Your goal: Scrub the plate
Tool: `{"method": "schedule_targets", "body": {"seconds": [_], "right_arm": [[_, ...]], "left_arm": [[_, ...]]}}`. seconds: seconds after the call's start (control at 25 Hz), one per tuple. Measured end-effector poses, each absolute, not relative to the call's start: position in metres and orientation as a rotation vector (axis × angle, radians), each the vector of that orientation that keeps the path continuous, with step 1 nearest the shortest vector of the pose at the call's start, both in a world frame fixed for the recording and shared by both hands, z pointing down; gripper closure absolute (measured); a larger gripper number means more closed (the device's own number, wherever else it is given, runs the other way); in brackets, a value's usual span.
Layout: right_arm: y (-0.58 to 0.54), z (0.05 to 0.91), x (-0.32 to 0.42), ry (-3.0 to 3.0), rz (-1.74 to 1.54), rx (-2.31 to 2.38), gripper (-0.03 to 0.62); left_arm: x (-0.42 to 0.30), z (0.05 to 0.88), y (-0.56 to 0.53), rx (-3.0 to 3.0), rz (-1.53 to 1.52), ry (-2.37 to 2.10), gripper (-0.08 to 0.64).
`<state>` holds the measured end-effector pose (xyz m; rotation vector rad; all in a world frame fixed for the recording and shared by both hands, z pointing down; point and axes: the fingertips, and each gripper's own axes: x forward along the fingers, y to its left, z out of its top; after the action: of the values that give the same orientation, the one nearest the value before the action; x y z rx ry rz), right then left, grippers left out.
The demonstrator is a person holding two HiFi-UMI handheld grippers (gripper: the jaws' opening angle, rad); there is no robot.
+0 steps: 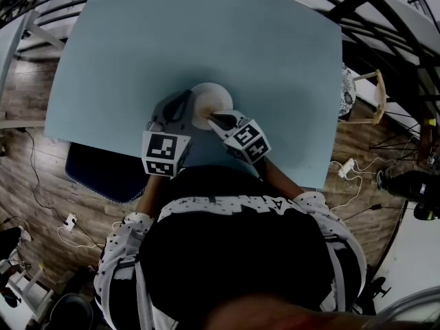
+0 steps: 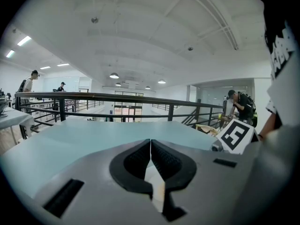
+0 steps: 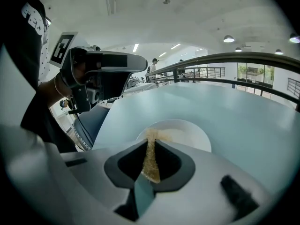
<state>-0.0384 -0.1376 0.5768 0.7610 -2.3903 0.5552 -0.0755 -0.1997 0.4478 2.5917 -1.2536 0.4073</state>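
A white plate [image 1: 210, 93] lies on the light blue table [image 1: 206, 33] near its front edge. My right gripper [image 1: 215, 118] is shut on a yellow-brown scrub pad [image 3: 151, 159]. The pad's tip touches the near rim of the plate [image 3: 187, 131]. My left gripper [image 1: 183, 107] is at the plate's left rim, its jaws shut tip to tip [image 2: 150, 145]. A sliver of the white plate [image 2: 153, 181] shows in the gap below them; whether it is gripped I cannot tell. The right gripper view shows the left gripper's body [image 3: 101, 74] at the upper left.
A dark blue seat [image 1: 103, 170] sits under the table's front left edge. A wooden stand [image 1: 371, 98] is off the table's right side. Cables and a power strip [image 1: 346, 167] lie on the wooden floor. A black railing [image 2: 117, 97] runs behind the table.
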Motion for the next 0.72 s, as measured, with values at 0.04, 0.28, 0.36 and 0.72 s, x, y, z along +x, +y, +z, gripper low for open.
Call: {"method": "schedule_targets", "body": {"seconds": [0.04,0.28,0.36,0.72], "right_arm": [[-0.136,0.577,-0.04,-2.392,0.556,0.754,0.54],[-0.128,0.577,-0.047,-2.398,0.557,0.718,0.54],[-0.126,0.577,-0.048,-2.401,0.561,0.707,0.54],[-0.117,0.577,-0.053,-2.413,0.566,0.667,0.54]], "left_arm": [[-0.076,0.448,-0.199,2.592,0.408,-1.253,0.545],[-0.076,0.448,-0.197,2.591,0.402,-1.251,0.545],[-0.075,0.448,-0.197,2.594,0.402,-1.252,0.545],[-0.076,0.449,-0.193,2.582,0.407,-1.263,0.545]]}}
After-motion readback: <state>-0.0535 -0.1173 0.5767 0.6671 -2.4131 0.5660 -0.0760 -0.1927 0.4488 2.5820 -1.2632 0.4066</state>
